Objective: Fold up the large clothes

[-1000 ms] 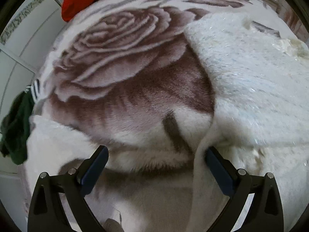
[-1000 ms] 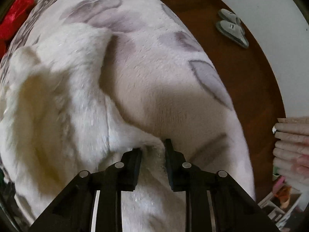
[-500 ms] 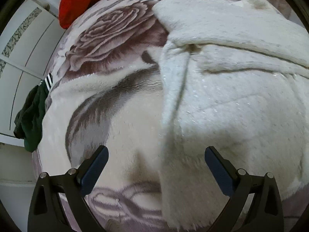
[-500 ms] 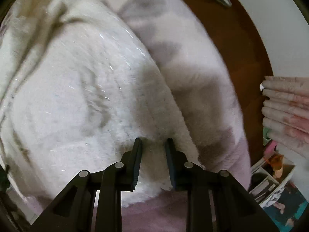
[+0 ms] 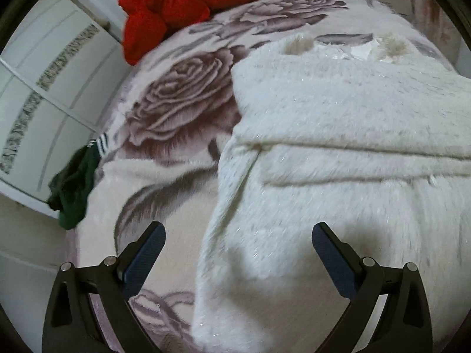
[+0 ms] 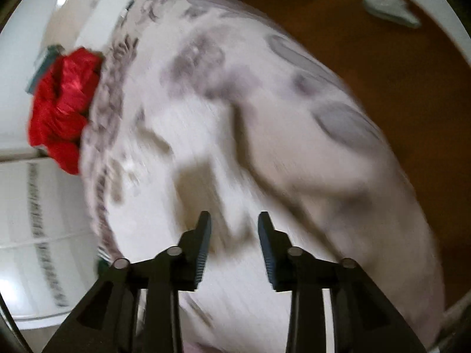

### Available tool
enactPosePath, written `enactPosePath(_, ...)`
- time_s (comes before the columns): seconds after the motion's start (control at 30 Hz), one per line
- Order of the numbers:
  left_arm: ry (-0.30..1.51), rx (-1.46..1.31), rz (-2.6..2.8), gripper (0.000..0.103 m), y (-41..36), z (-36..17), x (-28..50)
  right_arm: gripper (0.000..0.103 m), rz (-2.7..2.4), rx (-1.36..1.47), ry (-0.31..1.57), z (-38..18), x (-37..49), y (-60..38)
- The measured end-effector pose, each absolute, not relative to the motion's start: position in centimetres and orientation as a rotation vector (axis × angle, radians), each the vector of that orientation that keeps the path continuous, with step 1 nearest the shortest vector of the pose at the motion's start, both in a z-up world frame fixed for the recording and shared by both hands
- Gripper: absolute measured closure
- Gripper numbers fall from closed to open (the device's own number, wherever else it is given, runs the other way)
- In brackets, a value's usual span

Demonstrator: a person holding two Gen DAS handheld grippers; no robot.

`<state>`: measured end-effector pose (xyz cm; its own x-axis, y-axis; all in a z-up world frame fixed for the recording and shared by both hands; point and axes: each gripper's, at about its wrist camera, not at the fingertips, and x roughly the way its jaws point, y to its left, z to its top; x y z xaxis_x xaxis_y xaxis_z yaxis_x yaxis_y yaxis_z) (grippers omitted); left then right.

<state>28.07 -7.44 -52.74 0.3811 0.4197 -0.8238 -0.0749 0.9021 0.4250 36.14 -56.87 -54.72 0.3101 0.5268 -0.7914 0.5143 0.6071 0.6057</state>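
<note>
Because a big garment needs a broad flat surface, the plush rose-patterned blanket (image 5: pixel 182 108) on the bed serves as the folding table, and the fluffy white fleece garment (image 5: pixel 338 153) lies spread on it with one panel already doubled across its middle. Red padded clothing (image 5: pixel 188 3) and a dark green garment (image 5: pixel 73 188) sit aside at the edges (probably waiting). The left gripper (image 5: pixel 238 250) hangs wide apart, grasping nothing; the right gripper (image 6: pixel 234 235), its jaws having just parted, also holds nothing.
</note>
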Motion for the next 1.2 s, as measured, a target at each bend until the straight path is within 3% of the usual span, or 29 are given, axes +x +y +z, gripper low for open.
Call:
enactPosePath(0.3,1.173,0.356,0.518,0.0,-10.8,-55.8,30.7,0.061,0.327,0.729,1.523,-64.6,52.2,-55.4)
enactPosePath(0.33,1.18,0.36,0.523,0.0,-11.1,-56.0,30.8,0.063,0.364,0.644,1.521,-64.3,52.7,-54.5)
enactPosePath(0.37,1.187,0.364,0.525,0.0,-11.5,-56.1,30.8,0.085,0.395,0.568,1.516,-63.9,52.8,-53.6)
enactPosePath(0.4,1.191,0.369,0.524,0.0,-11.8,-56.1,30.7,0.096,0.425,0.52,1.536,-63.7,53.1,-52.6)
enactPosePath(0.63,1.218,0.441,0.51,0.0,-14.4,-56.9,30.3,0.102,0.164,0.351,1.403,-60.4,57.5,-52.4)
enactPosePath(0.87,1.234,0.365,0.562,0.0,-14.6,-55.8,28.9,0.103,0.257,0.384,1.513,-59.5,56.3,-53.8)
enactPosePath(0.93,1.243,0.353,0.575,0.0,-14.5,-55.7,28.1,0.083,0.322,0.342,1.497,-57.2,52.3,-53.8)
enactPosePath(0.97,1.254,0.343,0.578,0.0,-14.4,-55.6,27.5,0.06,0.335,0.314,1.498,-56.6,50.4,-53.7)
enactPosePath(1.0,1.26,0.341,0.58,0.0,-14.4,-55.7,27.2,0.052,0.36,0.301,1.506,-56.1,47.6,-53.4)
enactPosePath(1.2,1.297,0.376,0.57,0.0,-15.1,-56.7,25.1,0.052,0.468,0.199,1.658,-60.6,37.9,-48.9)
